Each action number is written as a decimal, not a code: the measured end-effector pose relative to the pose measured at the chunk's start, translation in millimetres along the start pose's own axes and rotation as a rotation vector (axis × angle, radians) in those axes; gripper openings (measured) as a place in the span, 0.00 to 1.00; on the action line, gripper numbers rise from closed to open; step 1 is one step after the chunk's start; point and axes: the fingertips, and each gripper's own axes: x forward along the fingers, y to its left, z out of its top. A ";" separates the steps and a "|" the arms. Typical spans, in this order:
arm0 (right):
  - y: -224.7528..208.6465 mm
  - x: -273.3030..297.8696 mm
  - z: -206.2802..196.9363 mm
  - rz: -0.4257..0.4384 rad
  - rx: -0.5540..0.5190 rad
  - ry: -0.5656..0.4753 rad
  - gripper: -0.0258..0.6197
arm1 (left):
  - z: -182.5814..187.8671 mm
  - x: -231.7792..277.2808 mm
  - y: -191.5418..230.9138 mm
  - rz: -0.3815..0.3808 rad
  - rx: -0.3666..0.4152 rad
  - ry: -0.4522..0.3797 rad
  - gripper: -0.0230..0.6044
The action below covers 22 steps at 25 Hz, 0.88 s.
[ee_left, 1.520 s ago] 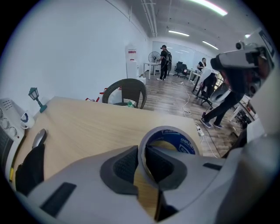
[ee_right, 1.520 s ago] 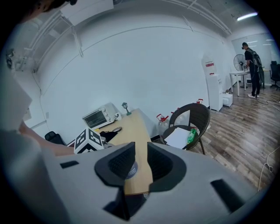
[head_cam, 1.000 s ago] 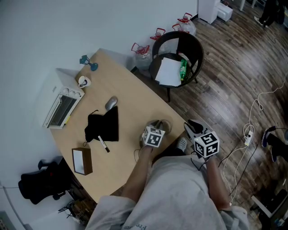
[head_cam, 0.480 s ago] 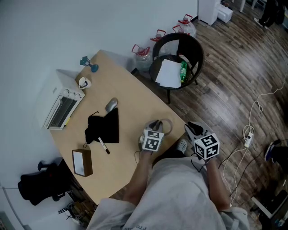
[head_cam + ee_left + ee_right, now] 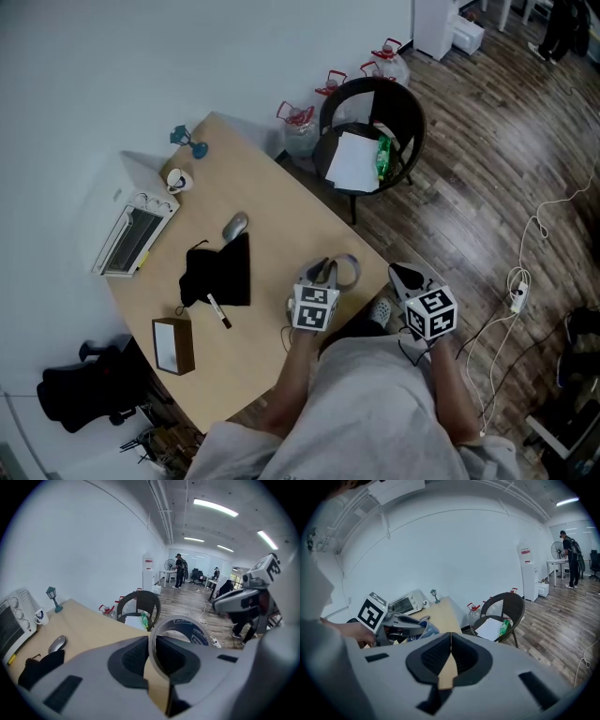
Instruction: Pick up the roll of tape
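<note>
The roll of tape (image 5: pixel 182 633) is a grey ring with a blue printed inner face. It stands on edge between the pads of my left gripper (image 5: pixel 152 654), which is shut on its band. In the head view the tape (image 5: pixel 343 272) hangs above the near right corner of the wooden table (image 5: pixel 272 202), held by the left gripper (image 5: pixel 327 273). My right gripper (image 5: pixel 451 654) is closing, its pads meet and nothing is between them. It hovers off the table's right edge (image 5: pixel 403 276), over the floor. From the right gripper view I see the tape (image 5: pixel 423 630) held in the left gripper (image 5: pixel 396 623).
On the table lie a black cloth (image 5: pixel 217 272), a marker (image 5: pixel 218 311), a brown box (image 5: pixel 172 345), a mouse (image 5: pixel 234 225), a toaster oven (image 5: pixel 131 236), a mug (image 5: pixel 176 179) and a small lamp (image 5: pixel 187 141). A black chair (image 5: pixel 370 131) with papers stands beyond the table.
The left gripper has risen with the tape in it, lifting the roll off the table. The right gripper has kept its place beside the table.
</note>
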 end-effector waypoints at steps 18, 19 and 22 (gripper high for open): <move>-0.5 -1.6 1.6 0.000 0.002 -0.005 0.05 | 30.2 -36.4 3.0 0.004 -0.072 -0.101 0.11; -0.2 -1.6 1.2 0.000 0.007 -0.004 0.05 | 31.3 -37.8 2.5 -0.003 -0.073 -0.105 0.11; 1.4 -1.9 -0.3 0.005 0.016 -0.006 0.05 | 32.1 -41.1 1.2 -0.019 -0.068 -0.108 0.11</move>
